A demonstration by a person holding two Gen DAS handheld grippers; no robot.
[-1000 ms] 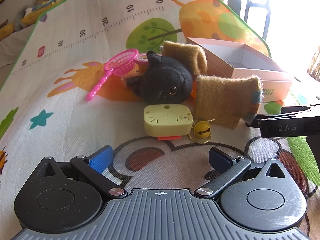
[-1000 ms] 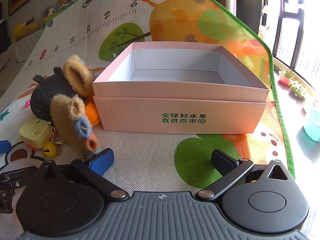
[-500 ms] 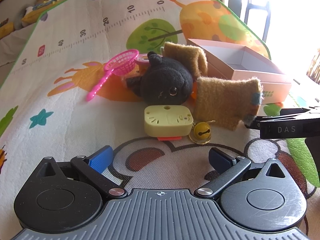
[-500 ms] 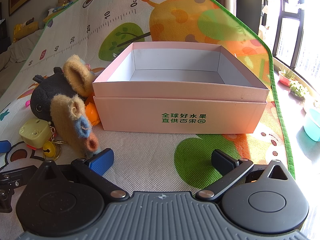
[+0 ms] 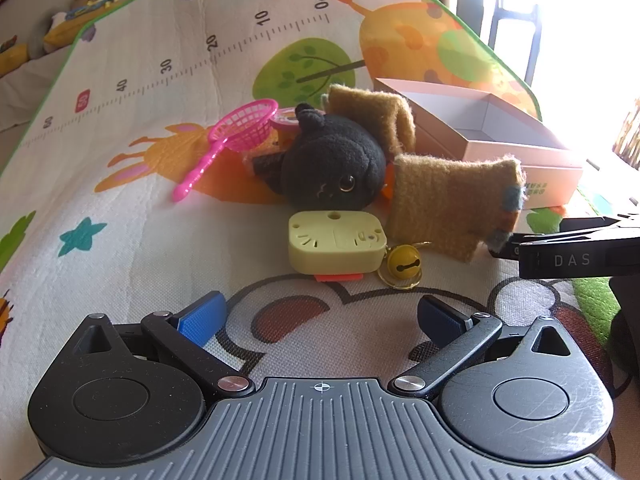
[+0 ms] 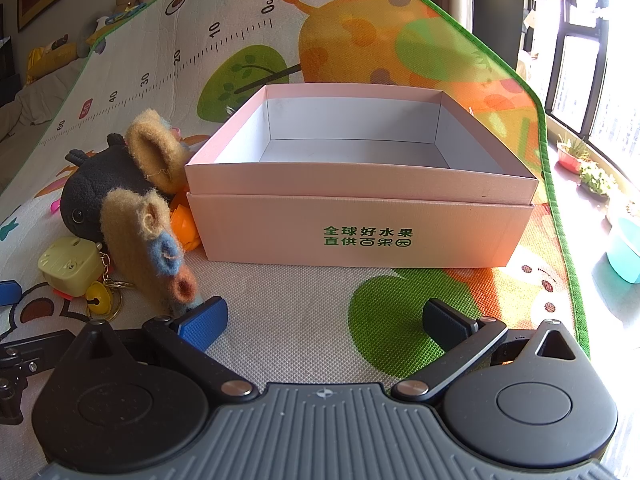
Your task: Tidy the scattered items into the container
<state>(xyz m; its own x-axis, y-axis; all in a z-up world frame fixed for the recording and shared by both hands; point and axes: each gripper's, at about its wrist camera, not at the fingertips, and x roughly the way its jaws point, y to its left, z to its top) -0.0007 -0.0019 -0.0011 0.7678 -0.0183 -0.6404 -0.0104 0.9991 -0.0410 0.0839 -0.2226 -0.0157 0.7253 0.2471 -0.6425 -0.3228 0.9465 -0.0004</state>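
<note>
A pink cardboard box (image 6: 360, 224) with green print stands open on the play mat, and nothing shows inside it. Left of it lie a black plush (image 5: 332, 162), two tan felt pieces (image 5: 452, 204) (image 5: 372, 114), a pale yellow plastic box (image 5: 336, 240) with a yellow bell keyring (image 5: 404, 266), an orange toy (image 6: 185, 226) and a pink toy net (image 5: 244, 126). My left gripper (image 5: 320, 316) is open, just short of the yellow box. My right gripper (image 6: 324, 322) is open before the pink box, its left pad by a felt piece (image 6: 140, 240).
The colourful play mat (image 5: 160, 220) with a printed ruler covers the floor. Its green edge runs at the right, beside a window sill with small plants (image 6: 592, 168) and a teal tub (image 6: 626, 248). Plush toys (image 5: 80, 4) sit at the far left.
</note>
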